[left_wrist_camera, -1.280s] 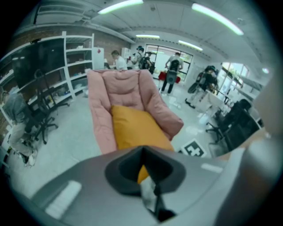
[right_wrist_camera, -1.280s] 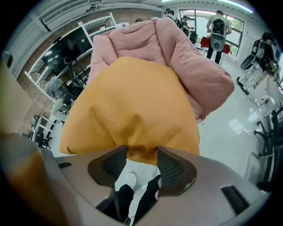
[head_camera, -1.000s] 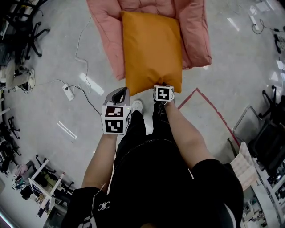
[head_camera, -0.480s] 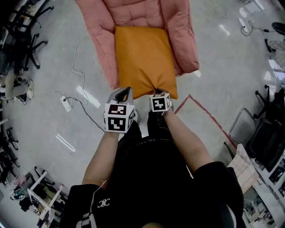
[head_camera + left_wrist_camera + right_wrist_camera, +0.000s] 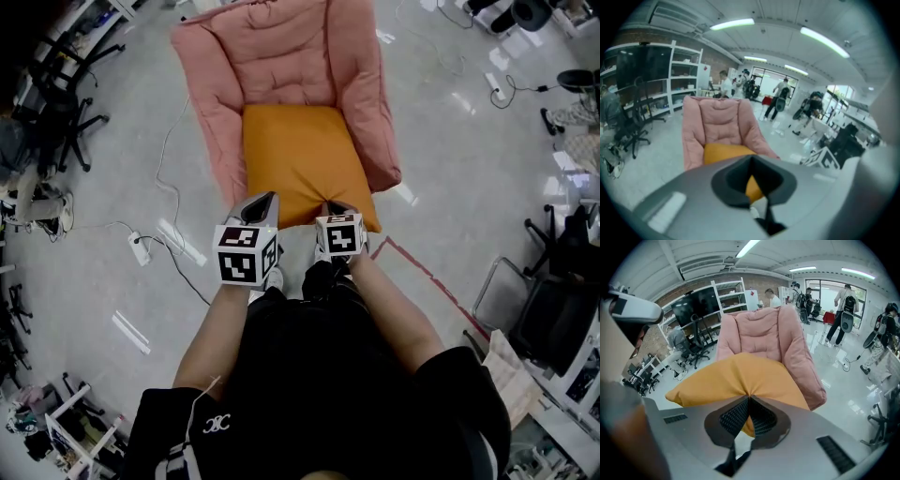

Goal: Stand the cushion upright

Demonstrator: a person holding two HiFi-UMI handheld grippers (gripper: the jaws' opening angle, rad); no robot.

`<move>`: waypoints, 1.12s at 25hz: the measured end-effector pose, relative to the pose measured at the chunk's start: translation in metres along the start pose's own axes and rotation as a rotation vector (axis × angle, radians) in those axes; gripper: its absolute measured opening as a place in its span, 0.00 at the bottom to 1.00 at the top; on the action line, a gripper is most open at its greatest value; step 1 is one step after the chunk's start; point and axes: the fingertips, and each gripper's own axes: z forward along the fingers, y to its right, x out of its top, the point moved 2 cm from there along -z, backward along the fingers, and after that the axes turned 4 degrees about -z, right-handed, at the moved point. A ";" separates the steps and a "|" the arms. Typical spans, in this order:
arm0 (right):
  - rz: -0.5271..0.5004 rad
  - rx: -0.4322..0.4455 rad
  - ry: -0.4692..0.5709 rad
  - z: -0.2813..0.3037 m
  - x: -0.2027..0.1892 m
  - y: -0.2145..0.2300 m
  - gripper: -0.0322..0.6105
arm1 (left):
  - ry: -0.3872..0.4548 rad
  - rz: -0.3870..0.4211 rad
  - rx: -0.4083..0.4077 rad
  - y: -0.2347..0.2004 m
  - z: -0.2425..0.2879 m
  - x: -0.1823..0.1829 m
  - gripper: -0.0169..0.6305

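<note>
Head view: the cushion [image 5: 305,159] lies on the chair [image 5: 281,56] seat.

Left gripper view: the left gripper [image 5: 752,161] has its jaws together, but a pinch on the fabric is unclear.

Right gripper view: the right gripper [image 5: 749,398] clamps the near edge. The cushion looks soft and light and its fabric bunches, so take both near corners.

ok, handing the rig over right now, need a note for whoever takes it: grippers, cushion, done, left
Right gripper: shut on the near edge of the orange cushion, with fabric puckered into the jaws.
Left gripper: jaws together at the cushion's near left corner, no clear pinch of fabric there.
Cushion: lying on the seat of the pink floor chair, not upright.
Done: right grip taken.
Left: raise the near edge and stand the cushion up, probably against the chair's back. A second hold with the left may help.
</note>
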 end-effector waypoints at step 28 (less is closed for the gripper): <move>-0.133 0.057 0.286 -0.072 0.204 0.074 0.05 | 0.224 -0.034 0.111 0.036 -0.012 0.082 0.03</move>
